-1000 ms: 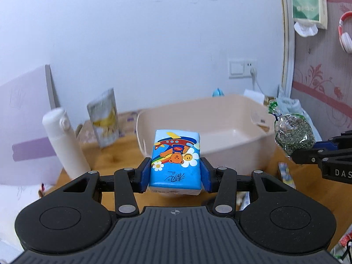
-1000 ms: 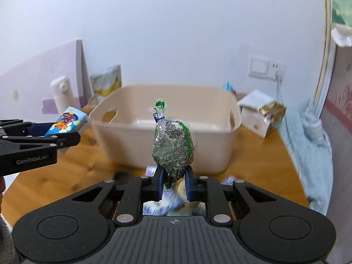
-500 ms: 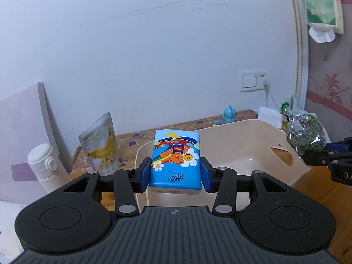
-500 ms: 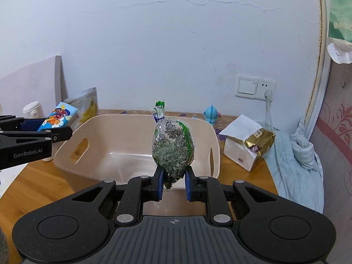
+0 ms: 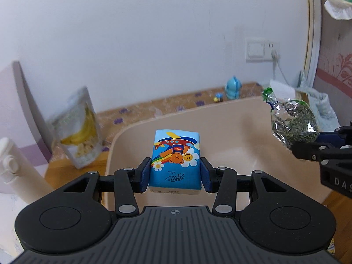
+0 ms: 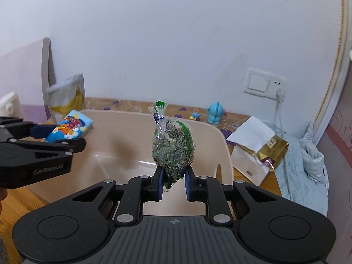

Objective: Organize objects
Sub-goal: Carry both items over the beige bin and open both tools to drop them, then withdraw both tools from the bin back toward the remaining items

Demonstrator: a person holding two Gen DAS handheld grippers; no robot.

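Observation:
My left gripper (image 5: 175,177) is shut on a blue tissue pack (image 5: 176,158) printed with a cartoon bear and plane, and it holds the pack over the left part of a beige plastic bin (image 5: 231,114). In the right wrist view the same pack (image 6: 70,128) shows at the left above the bin (image 6: 123,118). My right gripper (image 6: 173,183) is shut on the bottom of a clear bag of dried green leaves (image 6: 172,147), tied at the top, hanging over the bin's right half. That bag (image 5: 293,124) appears at the right of the left wrist view.
A banana-chip pouch (image 5: 77,129) leans against the wall left of the bin, beside a white bottle (image 5: 13,171) and a lilac board. A blue toy figure (image 6: 216,112), a white and gold paper bag (image 6: 257,147) and a pale blue cloth (image 6: 305,167) lie to the right, below a wall socket.
Both grippers have travelled forward with their loads, from in front of the bin to above its inside. The bin now fills the lower view and the grips have not changed.

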